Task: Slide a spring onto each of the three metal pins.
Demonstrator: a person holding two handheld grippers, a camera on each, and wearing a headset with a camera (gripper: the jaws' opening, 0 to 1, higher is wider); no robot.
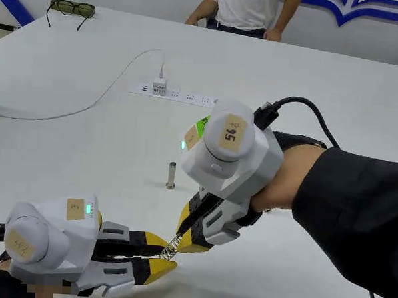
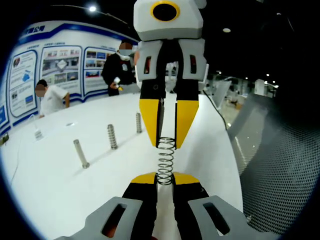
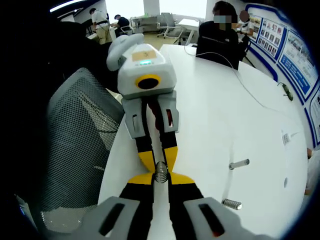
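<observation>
Left gripper (image 2: 165, 179) and right gripper (image 2: 166, 141) are both pinching one spring (image 2: 165, 160), near the upright pin (image 1: 171, 175).

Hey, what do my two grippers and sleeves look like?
The left hand-held gripper and right hand-held gripper share white rounded housings, black jaws with yellow tips, tan handwritten stickers and green lights. A black cable enters the right one; its arm wears a black sleeve.
</observation>
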